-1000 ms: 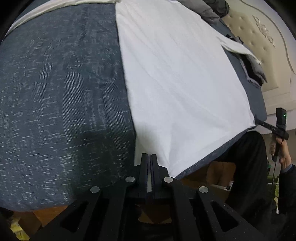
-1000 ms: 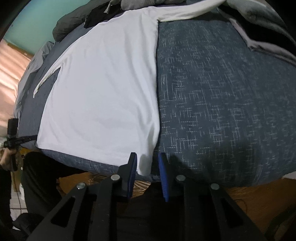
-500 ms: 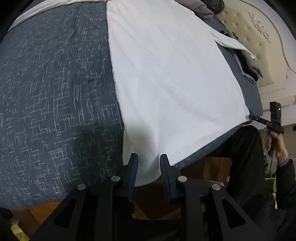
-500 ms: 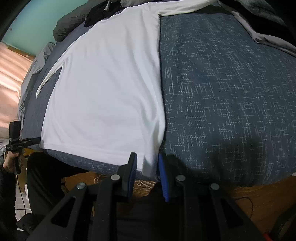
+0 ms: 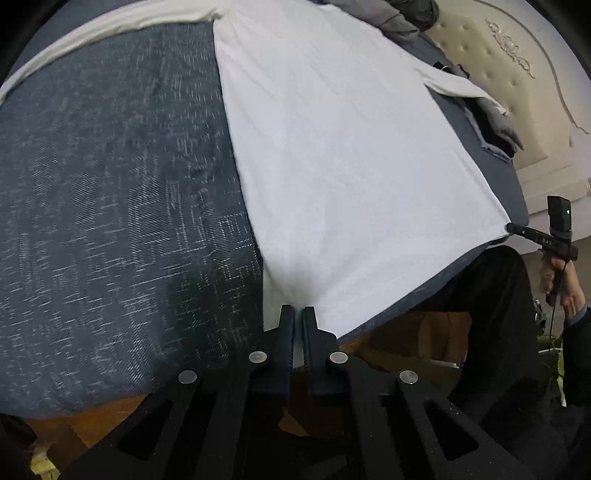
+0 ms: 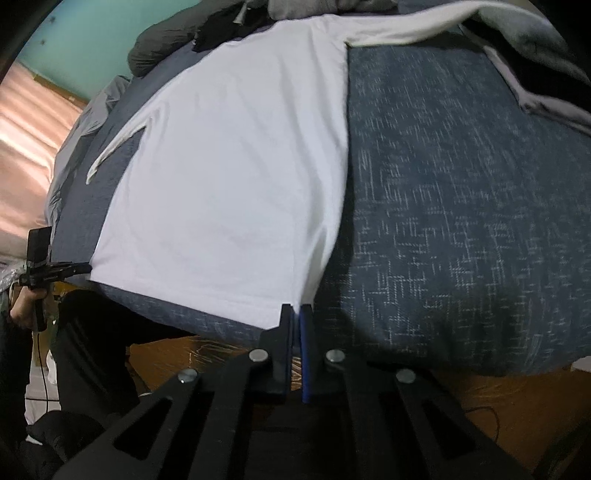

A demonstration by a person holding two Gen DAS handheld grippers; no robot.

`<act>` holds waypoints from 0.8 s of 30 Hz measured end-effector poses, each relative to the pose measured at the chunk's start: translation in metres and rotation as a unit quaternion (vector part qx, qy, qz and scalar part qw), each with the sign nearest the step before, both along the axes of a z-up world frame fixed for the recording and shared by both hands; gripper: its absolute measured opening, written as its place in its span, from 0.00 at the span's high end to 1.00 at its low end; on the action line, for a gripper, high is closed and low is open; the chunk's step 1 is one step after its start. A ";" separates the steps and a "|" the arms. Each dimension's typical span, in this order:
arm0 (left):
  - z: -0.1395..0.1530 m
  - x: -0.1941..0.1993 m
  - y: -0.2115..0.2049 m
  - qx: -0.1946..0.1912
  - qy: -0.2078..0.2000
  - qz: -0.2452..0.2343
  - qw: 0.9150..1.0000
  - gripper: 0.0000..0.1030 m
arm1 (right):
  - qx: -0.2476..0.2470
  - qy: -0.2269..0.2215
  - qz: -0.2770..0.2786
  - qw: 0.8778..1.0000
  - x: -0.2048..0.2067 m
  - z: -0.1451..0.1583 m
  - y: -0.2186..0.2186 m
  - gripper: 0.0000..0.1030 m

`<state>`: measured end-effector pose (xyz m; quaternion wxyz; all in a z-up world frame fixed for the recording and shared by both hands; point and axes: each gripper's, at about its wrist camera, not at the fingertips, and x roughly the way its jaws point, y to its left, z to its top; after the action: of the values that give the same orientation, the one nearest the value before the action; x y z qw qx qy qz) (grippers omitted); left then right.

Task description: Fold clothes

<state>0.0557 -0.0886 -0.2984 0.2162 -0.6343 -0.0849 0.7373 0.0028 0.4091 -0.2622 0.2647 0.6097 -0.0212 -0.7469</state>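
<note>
Tongs are met first in both wrist views, each pair clamped on a bottom corner of the white long-sleeved shirt [image 5: 351, 177]. The left tongs [image 5: 298, 314] have just been closing, and white hem cloth is seen pinched between their dark fingers. The right tongs [image 6: 295, 312], which half a second ago stood apart around the hem, have likewise just been closing on the opposite hem corner, beside the blue pad. With both corners now gripped, the grasping step is judged done, and the hem is likely ready to be lifted and carried toward the collar for a first fold.

The shirt is laid flat, hem toward the person, on the blue-grey patterned bedspread [image 5: 110, 221]. Its hem reaches the near edge of the bed, where the bedspread curves down toward the wooden floor [image 6: 517, 398]. Dark trousers [image 5: 491, 314] are seen close against that edge between the two corners.

Further off, one sleeve [image 5: 92, 37] is spread outward across the bedspread, and the other [image 6: 114, 144] lies angled beside the body. To each side of the shirt a broad strip of bare bedspread is left free. At the far end, grey and dark garments [image 6: 192, 33] are heaped near the collar, so room for the fold is judged tighter there. A tufted cream headboard [image 5: 517, 74] is seen beyond.
</note>
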 end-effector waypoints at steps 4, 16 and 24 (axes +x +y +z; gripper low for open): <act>0.022 -0.014 -0.012 0.011 0.018 0.005 1.000 0.96 | 0.000 0.012 0.014 1.000 0.008 0.017 -0.001 0.98; -0.015 -0.043 -0.022 0.032 -0.018 0.043 0.998 0.96 | 0.060 -0.004 0.026 0.998 0.007 -0.019 -0.010 0.98; 0.013 0.005 -0.037 0.011 -0.004 0.039 0.999 0.94 | 0.032 -0.025 0.032 0.999 0.004 -0.017 -0.007 0.96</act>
<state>0.0608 -0.1260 -0.2857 0.1940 -0.6315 -0.1182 0.7414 0.0067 0.4020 -0.2795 0.2685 0.6369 0.0158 -0.7225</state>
